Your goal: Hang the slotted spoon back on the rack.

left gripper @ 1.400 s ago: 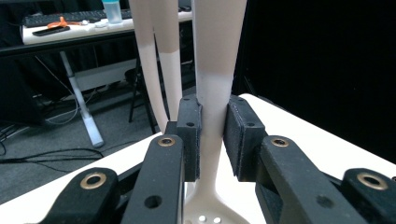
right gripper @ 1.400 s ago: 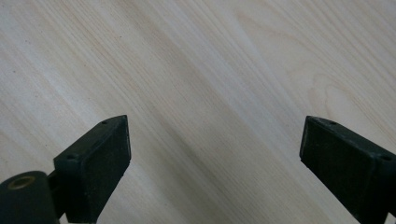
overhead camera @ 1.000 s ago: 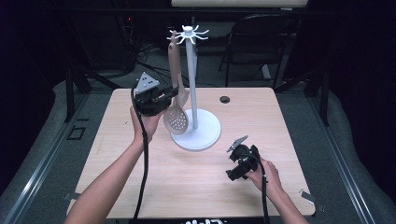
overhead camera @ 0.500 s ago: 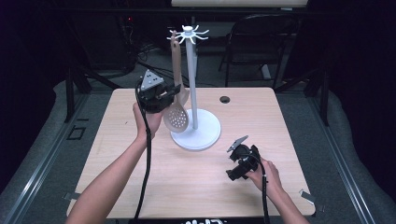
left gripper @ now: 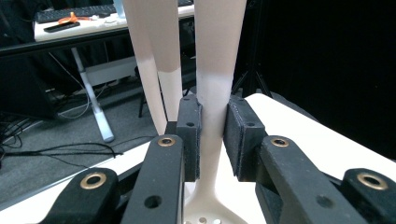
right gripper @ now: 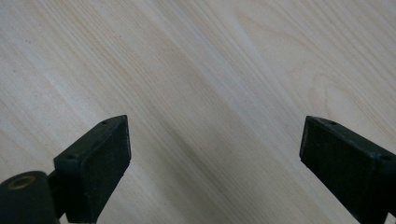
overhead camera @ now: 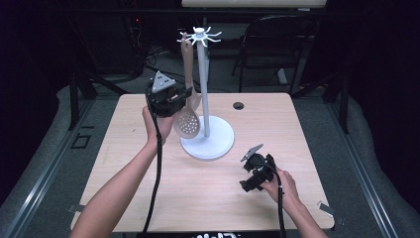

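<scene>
Left gripper clamped on the spoon neck, just above the perforated bowl. Pads pressed flat against both faces of the handle, seen close in the left gripper view. Grip set low, near the bowl, probably to steady the heavy end and stop swing. Spoon held upright, bowl down, close beside the pole of the stand. Handle top raised to the ring of hooks at the stand's crown; cannot tell whether the end hole sits over a hook or merely beside one. Upright hold matches the hanging posture, so likely step: hang the spoon on a hook. Bowl clear of the table, above the edge of the stand's round base, not resting on it.

Right gripper parked on the table near the front right, well apart from the stand. Jaws spread wide, nothing between them; bare wood grain ahead in the right gripper view. Idle position keeps that hand out of the left arm's path and leaves the stand base free. Possibly kept ready to brace the base if the stand tips.

Small dark cap near the far edge of the table, untouched and apart from the work.

Risk, as judged: a sideways push at the hook could rock the slim pole.
</scene>
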